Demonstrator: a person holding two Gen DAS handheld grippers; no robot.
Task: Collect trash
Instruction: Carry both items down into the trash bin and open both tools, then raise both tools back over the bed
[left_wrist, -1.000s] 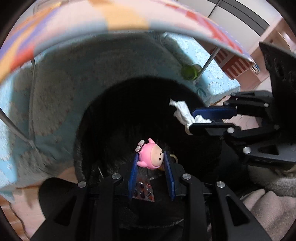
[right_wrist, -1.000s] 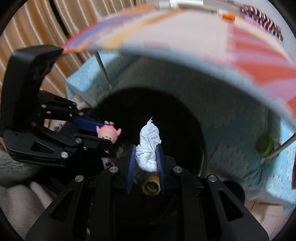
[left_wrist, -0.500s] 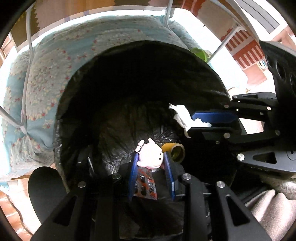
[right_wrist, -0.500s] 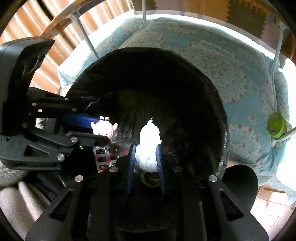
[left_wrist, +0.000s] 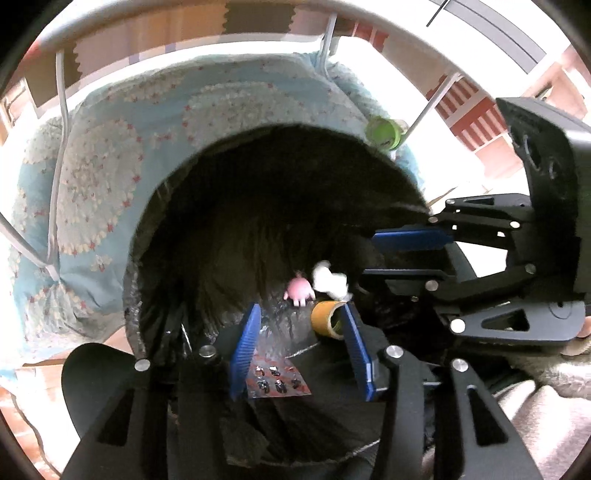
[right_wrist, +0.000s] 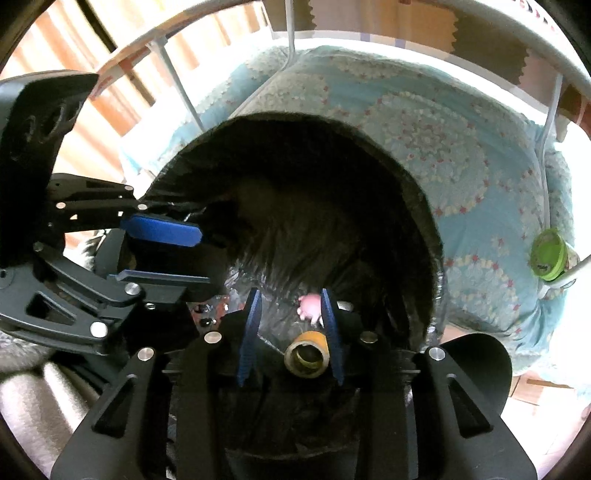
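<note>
Drop step: both the left gripper (left_wrist: 301, 345) and right gripper (right_wrist: 290, 334) hang wide and empty over the bag (left_wrist: 207, 206); toy (left_wrist: 299, 290), tissue (left_wrist: 328, 280) inside. Next, probably withdraw for more trash.

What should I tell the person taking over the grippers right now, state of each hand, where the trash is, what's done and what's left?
Left gripper: open, empty, over the black trash bag.
Right gripper: open, empty, over the same bag.
In the bag: pink toy, white tissue wad, cardboard tube, pill pack.
Done: toy and tissue are out of the grippers and in the bag.
Left: pull both grippers out and look for more trash. A green cup sits on the blue quilt behind the bag; whether it is trash is unclear.
</note>
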